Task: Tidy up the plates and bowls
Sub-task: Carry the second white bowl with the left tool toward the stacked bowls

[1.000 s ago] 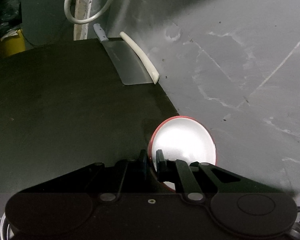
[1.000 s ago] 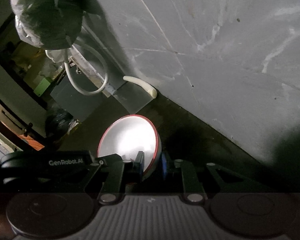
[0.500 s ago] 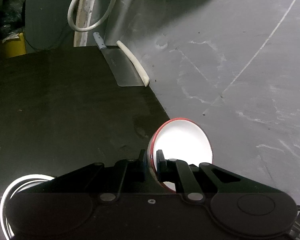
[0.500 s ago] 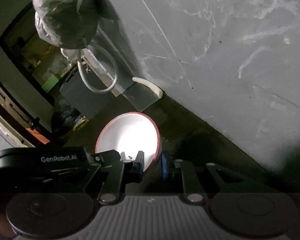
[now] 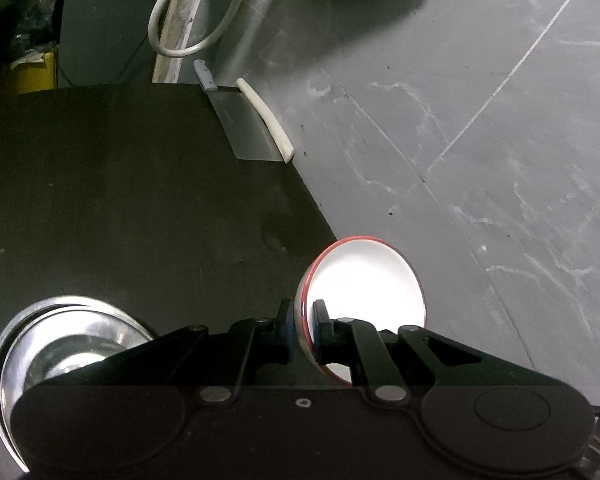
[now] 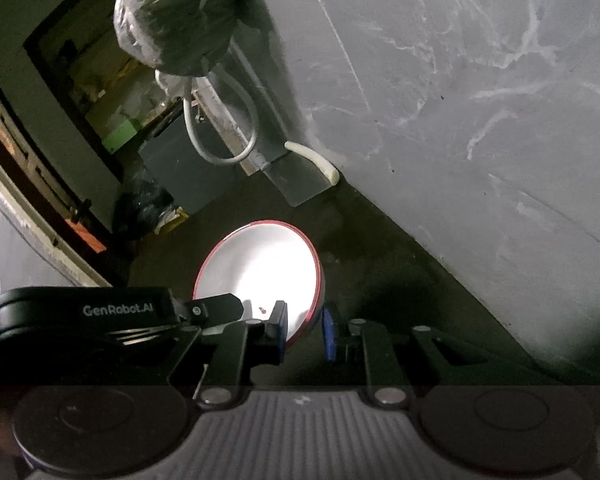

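Observation:
A white bowl with a red rim hangs tilted above the dark counter, close to the grey wall. My left gripper is shut on its left rim. In the right wrist view the same bowl faces the camera, and my right gripper is shut on its lower right edge. The left gripper reaches in there from the left. Nested steel bowls sit on the counter at the lower left, partly hidden by the left gripper's body.
A cleaver and a white rod lie at the counter's far end against the grey wall. A looped white hose hangs behind them. A plastic-wrapped bundle hangs overhead.
Both grippers have drawn back from the cleaver with the bowl still held. The steel bowls have come into the left wrist view at the lower left.

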The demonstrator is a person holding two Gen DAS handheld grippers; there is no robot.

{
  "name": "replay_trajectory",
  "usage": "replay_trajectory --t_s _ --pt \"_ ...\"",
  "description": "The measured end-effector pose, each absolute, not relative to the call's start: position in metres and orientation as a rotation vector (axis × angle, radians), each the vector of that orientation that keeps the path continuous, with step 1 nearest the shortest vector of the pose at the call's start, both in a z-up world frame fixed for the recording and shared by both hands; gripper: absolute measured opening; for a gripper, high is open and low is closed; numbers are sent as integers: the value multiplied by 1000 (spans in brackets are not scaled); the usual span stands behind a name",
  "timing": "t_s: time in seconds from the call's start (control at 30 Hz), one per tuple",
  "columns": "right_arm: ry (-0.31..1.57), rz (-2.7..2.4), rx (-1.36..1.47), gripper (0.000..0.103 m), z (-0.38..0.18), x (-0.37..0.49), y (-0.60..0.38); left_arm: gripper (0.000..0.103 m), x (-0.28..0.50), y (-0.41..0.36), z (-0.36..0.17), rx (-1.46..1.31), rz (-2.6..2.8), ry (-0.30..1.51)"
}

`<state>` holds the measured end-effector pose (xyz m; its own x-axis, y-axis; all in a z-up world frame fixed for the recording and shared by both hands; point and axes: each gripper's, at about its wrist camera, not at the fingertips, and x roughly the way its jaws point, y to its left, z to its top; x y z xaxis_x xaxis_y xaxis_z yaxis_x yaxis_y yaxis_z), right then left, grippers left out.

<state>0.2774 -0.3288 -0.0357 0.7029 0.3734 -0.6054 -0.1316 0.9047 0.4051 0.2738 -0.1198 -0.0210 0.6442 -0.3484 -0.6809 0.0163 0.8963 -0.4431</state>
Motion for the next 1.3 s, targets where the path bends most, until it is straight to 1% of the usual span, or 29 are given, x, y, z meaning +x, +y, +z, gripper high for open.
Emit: replay_trajectory --t_s 0.6,1.3 --pt "800 355 271 21 -37 228 -325 9 230 -107 -41 -458 -245 896" --pt "914 403 267 21 -53 204 -326 10 197 -102 -59 -445 -235 984"
